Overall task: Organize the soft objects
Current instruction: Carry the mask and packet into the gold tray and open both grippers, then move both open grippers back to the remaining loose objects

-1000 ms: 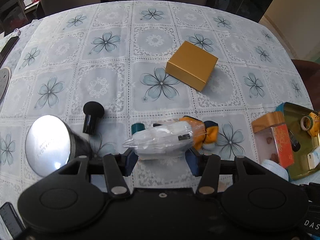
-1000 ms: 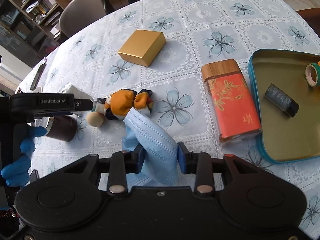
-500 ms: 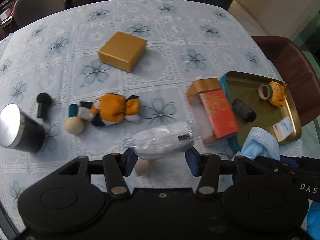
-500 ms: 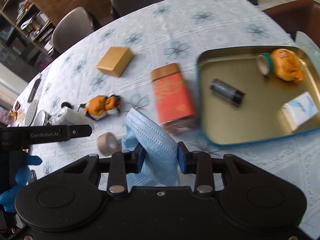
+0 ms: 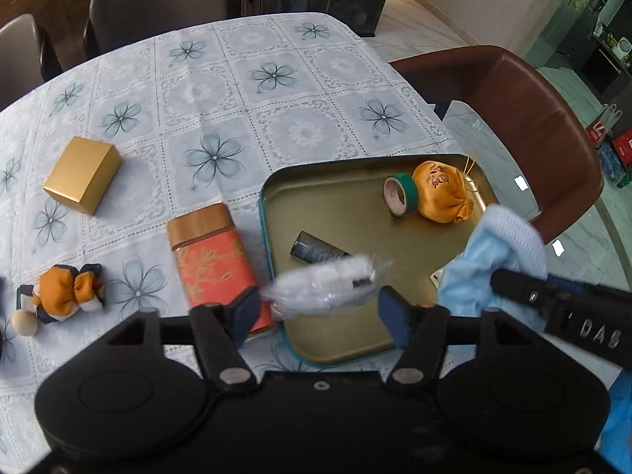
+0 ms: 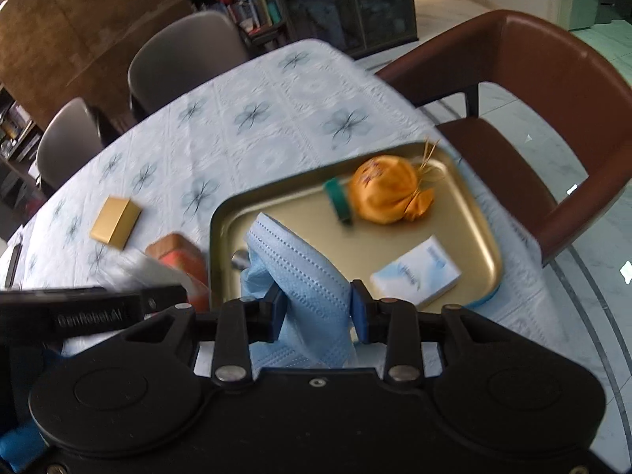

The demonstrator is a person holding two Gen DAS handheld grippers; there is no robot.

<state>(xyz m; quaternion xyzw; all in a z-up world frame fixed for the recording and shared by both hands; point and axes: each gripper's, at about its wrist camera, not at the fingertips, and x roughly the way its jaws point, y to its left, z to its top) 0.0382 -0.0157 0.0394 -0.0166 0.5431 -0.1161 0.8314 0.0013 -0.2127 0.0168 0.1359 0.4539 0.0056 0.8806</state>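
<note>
Over the gold tray (image 5: 276,181) at the table's right edge, two soft things are carried, neither yet set down.

A clear packet of white pads (image 5: 328,282) is held between the fingers of the left gripper (image 5: 318,310), just above the tray's near left corner, though motion blur leaves the firmness of the hold uncertain. A blue face mask (image 6: 304,276) is pinched firmly in the closed right gripper (image 6: 316,312) above the tray's near edge. Already lying in the tray are an orange pouch (image 5: 440,191), a tape roll (image 5: 399,193), a dark tube (image 5: 316,247) and a tissue pack (image 6: 416,272). A small cloth doll (image 5: 65,290) is left on the tablecloth near the left edge, well apart from the tray; it is judged the remaining soft item. A red tin (image 5: 215,264) and a gold box (image 5: 81,179) are judged hard and outside the task.
</note>
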